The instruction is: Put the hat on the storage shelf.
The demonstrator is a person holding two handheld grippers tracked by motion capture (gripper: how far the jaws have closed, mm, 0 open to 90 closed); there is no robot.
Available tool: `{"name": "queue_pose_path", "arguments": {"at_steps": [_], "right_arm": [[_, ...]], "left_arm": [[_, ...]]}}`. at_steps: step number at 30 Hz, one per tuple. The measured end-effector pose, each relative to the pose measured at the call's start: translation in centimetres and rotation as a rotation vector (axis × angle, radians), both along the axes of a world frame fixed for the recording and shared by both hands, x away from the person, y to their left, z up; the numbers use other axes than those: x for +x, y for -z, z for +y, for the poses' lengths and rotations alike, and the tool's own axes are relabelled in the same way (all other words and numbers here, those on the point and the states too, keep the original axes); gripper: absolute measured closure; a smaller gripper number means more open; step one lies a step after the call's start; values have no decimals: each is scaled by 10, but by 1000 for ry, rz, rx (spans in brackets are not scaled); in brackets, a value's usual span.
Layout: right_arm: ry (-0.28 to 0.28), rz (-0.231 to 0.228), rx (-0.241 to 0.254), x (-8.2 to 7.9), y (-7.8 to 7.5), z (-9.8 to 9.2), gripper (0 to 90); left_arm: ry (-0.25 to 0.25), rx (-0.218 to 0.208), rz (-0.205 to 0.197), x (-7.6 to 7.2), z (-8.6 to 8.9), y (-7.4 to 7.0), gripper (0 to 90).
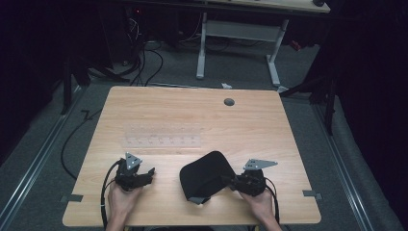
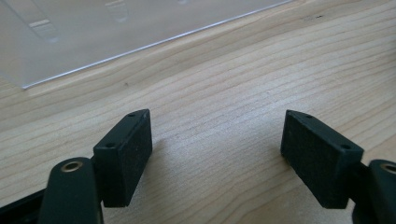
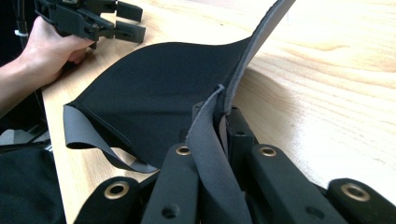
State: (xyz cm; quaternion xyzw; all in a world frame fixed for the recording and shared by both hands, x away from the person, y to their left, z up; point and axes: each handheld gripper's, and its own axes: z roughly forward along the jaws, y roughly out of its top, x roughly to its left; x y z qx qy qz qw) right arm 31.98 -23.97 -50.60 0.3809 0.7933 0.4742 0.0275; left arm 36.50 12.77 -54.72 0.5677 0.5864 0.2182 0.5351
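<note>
The right tool (image 3: 219, 116) is clamped on the edge of a black flexible pad (image 1: 204, 174), apparently a mouse pad. The pinch on the rim lifts that side, so the pad curls up from the tabletop (image 1: 250, 125) while its far part rests flat near the front edge. The left tool (image 1: 144, 174) stands wide open and empty, resting low on the wood just beside the pad, probably placed to take the opposite edge. A clear plastic tray (image 1: 161, 136) lies farther back, apart from both.
</note>
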Motion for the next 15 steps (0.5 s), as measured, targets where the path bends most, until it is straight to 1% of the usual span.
{"name": "queue_pose_path", "arguments": {"at_steps": [1,3,5,6,8,10,12,13,14,15], "right_arm": [[2,0,0,0,-1,0,859],[8,0,3,1,-2,-1,859],[16,6,24,1,-4,-4,859],[21,10,33,2,-4,-5,859],[31,17,44,3,-5,-8,859],[38,18,46,3,-6,-10,859],[47,16,46,3,-9,-13,858],[49,17,49,3,-10,-13,858],[46,10,44,3,-12,-13,858],[48,8,41,2,-14,-12,858]], "left_arm": [[8,-24,-1,-1,0,-2,253],[22,-50,-7,-3,-1,-4,266],[40,-67,-5,-4,-3,-7,266],[51,-73,-10,-6,-4,-8,266],[79,-79,-13,-9,-7,-11,267],[87,-83,-14,-10,-8,-11,266],[113,-80,-23,-14,-12,-15,264],[149,-83,-42,-19,-17,-19,264],[149,-83,-42,-19,-17,-19,264],[182,-83,-60,-23,-21,-24,268]]}}
